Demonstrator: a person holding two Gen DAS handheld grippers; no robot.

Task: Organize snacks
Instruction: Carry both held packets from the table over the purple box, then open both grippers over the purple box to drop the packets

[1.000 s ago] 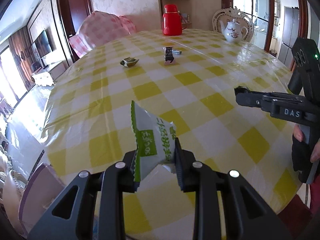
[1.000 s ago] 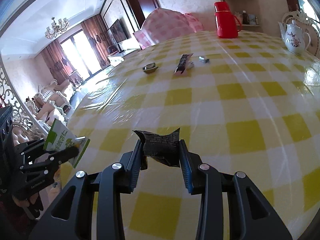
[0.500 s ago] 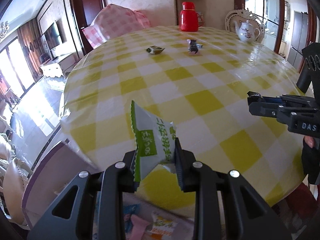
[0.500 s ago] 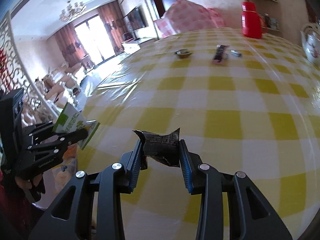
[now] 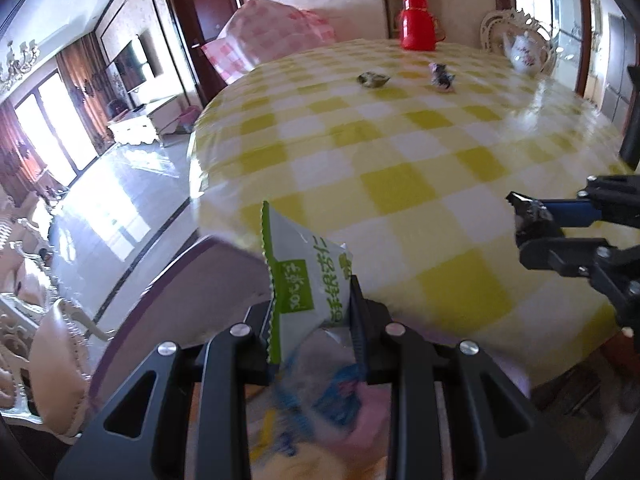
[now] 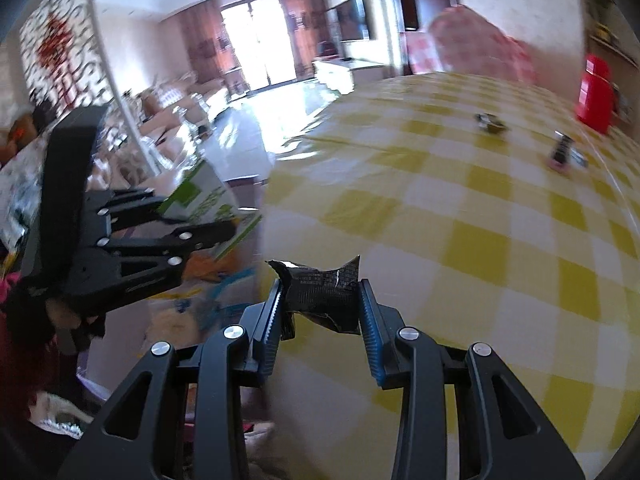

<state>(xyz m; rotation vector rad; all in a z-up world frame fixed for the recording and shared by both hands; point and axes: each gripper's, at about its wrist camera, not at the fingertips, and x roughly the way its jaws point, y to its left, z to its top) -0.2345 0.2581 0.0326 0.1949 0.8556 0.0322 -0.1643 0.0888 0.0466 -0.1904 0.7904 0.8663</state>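
Left gripper [image 5: 312, 312] pinches a green packet [image 5: 306, 276] just past the table [image 5: 400, 152] edge, over blurred snacks below, likely to drop it there; right gripper [image 6: 322, 300] clamps a black wrapper [image 6: 320, 290] near that edge; two snacks [image 5: 374, 79] lie at the far side.

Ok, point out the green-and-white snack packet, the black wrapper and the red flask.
green-and-white snack packet [image 5: 306, 276]: left wrist view, printed front.
black wrapper [image 6: 322, 294]: right wrist view, crumpled middle.
red flask [image 5: 418, 24]: left wrist view, body.

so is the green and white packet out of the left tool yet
No, the green and white packet is clamped between the left tool's fingers, held past the table edge.
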